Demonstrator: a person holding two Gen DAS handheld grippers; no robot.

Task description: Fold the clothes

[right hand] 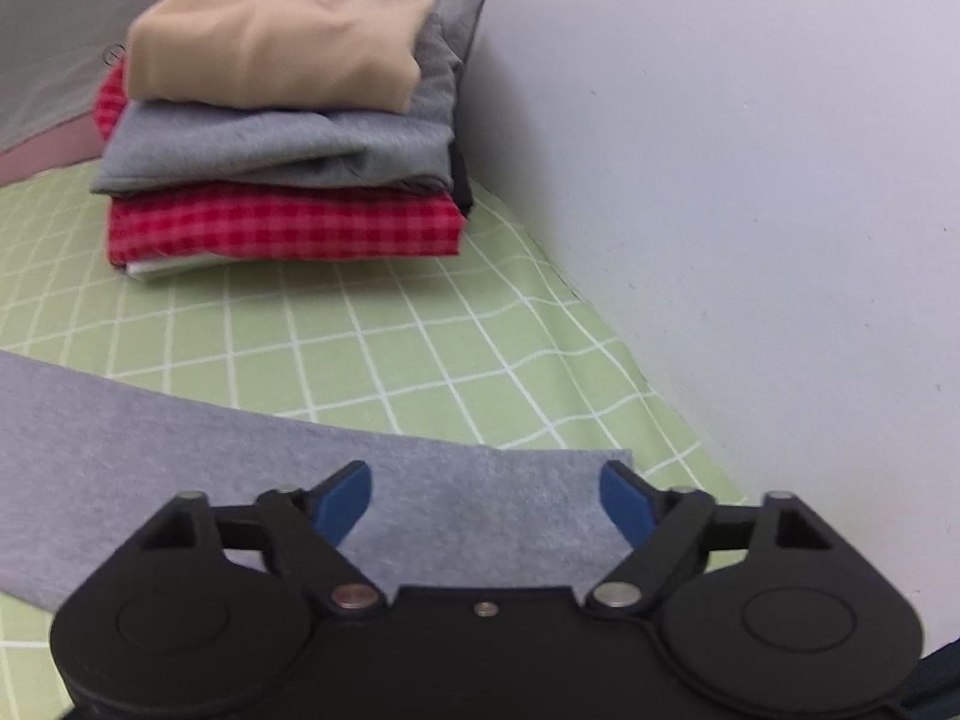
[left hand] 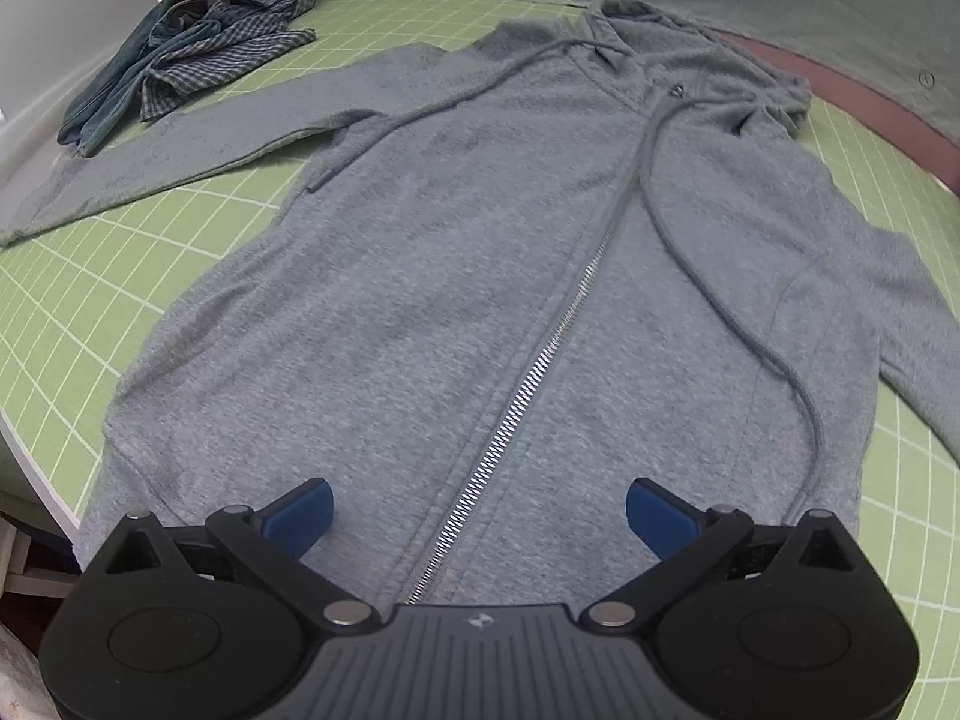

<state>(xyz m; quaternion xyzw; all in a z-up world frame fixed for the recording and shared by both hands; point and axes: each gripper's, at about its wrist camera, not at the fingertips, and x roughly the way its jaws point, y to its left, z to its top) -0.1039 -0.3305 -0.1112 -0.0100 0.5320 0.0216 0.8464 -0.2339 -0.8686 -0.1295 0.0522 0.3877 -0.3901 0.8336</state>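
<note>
Grey zip hoodie (left hand: 456, 276) is lying flat and face up across the middle of the left wrist frame, on the green grid cloth (left hand: 78, 300). Zipper (left hand: 510, 426) is running from the bottom centre up toward the hood at upper right, and the drawstring (left hand: 720, 312) is trailing down the right half. One sleeve (left hand: 156, 174) is stretching out to the left edge of frame. Left gripper (left hand: 479, 513) is sitting low at the bottom centre over the hem, blue fingers (left hand: 303, 516) spread wide apart, nothing between them. Crumpled blue checked shirt (left hand: 198, 42) is lying in the upper left, just beside the sleeve.

In the right wrist frame the right gripper (right hand: 486, 501) is hovering at the bottom centre over the end of a grey sleeve (right hand: 180, 438), which is crossing the lower left; fingers gaping apart, gripping nothing. Folded stack (right hand: 282, 138) is sitting in the upper left on the green cloth: beige piece (right hand: 270, 36) on top, grey under it, red check at the bottom. White wall (right hand: 750, 180) is filling the right side.
</note>
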